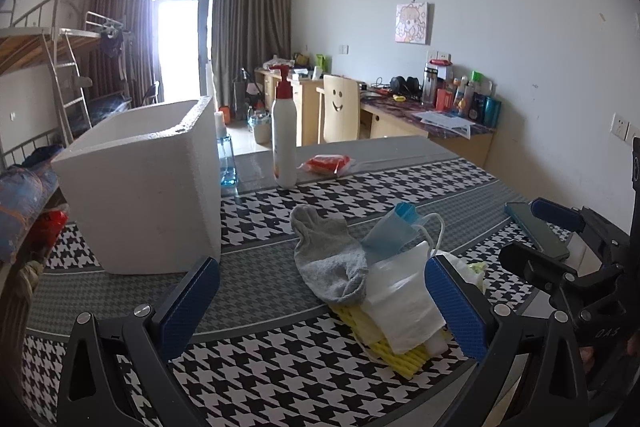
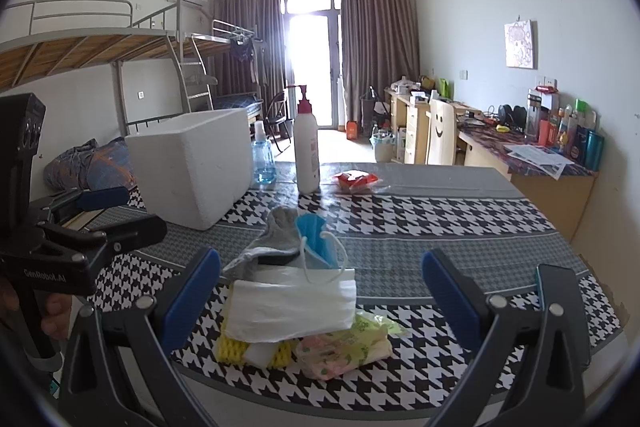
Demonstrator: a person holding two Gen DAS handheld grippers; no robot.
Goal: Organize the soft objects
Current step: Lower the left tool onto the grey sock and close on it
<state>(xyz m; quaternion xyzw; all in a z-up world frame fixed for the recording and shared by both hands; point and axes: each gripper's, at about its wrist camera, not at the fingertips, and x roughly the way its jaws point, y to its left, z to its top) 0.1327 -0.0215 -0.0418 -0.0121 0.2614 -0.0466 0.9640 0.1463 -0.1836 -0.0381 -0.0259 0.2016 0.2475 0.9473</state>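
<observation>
Both your grippers, left [image 1: 320, 303] and right [image 2: 320, 291], hover wide-jawed and empty above the houndstooth tablecloth [image 2: 440, 219]. Sock [image 1: 328, 259], face mask [image 2: 316, 239] and tissue packs [image 2: 292, 303] lie heaped beside the foam box [image 1: 140, 195]. Bunk beds [image 2: 100, 43] and a cluttered desk [image 2: 532, 151] line the walls.

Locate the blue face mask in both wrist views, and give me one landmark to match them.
Left wrist view: the blue face mask lies right of centre, beside the grey sock, atop the pile.
Right wrist view: the mask sits near centre, just right of the sock.
Shared landmark: the white pump bottle standing behind the pile.
</observation>
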